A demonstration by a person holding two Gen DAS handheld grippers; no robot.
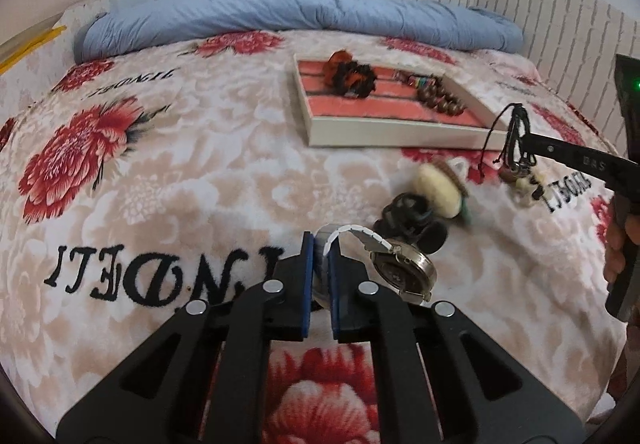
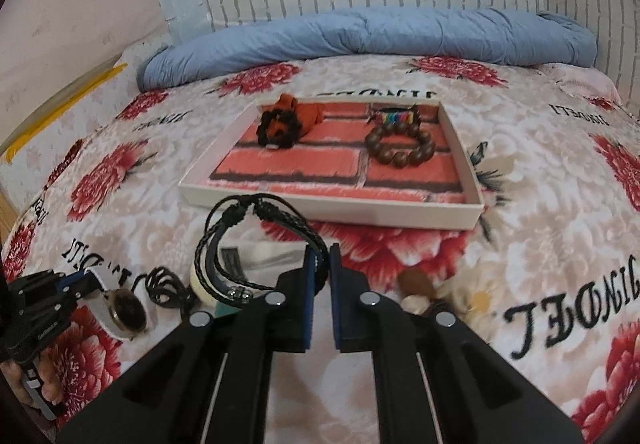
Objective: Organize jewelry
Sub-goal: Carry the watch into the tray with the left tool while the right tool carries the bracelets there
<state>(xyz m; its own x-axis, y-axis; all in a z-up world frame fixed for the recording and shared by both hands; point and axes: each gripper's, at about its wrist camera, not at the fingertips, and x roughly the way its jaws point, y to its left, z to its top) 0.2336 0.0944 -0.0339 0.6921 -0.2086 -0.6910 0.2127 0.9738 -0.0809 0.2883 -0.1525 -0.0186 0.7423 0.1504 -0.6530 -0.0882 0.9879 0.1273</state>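
Two grips at once: my left gripper (image 1: 321,250) pinches the watch (image 1: 402,268) by its band at lower centre, my right gripper (image 2: 323,262) clamps the black cord bracelet (image 2: 244,244), and the tray (image 2: 332,203) sits mid-frame holding a bead bracelet (image 2: 400,145).

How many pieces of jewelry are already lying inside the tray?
3 visible: a black-and-orange scrunchie-like piece at the tray's far left, a rainbow woven band far right, and a wooden bead bracelet just nearer.
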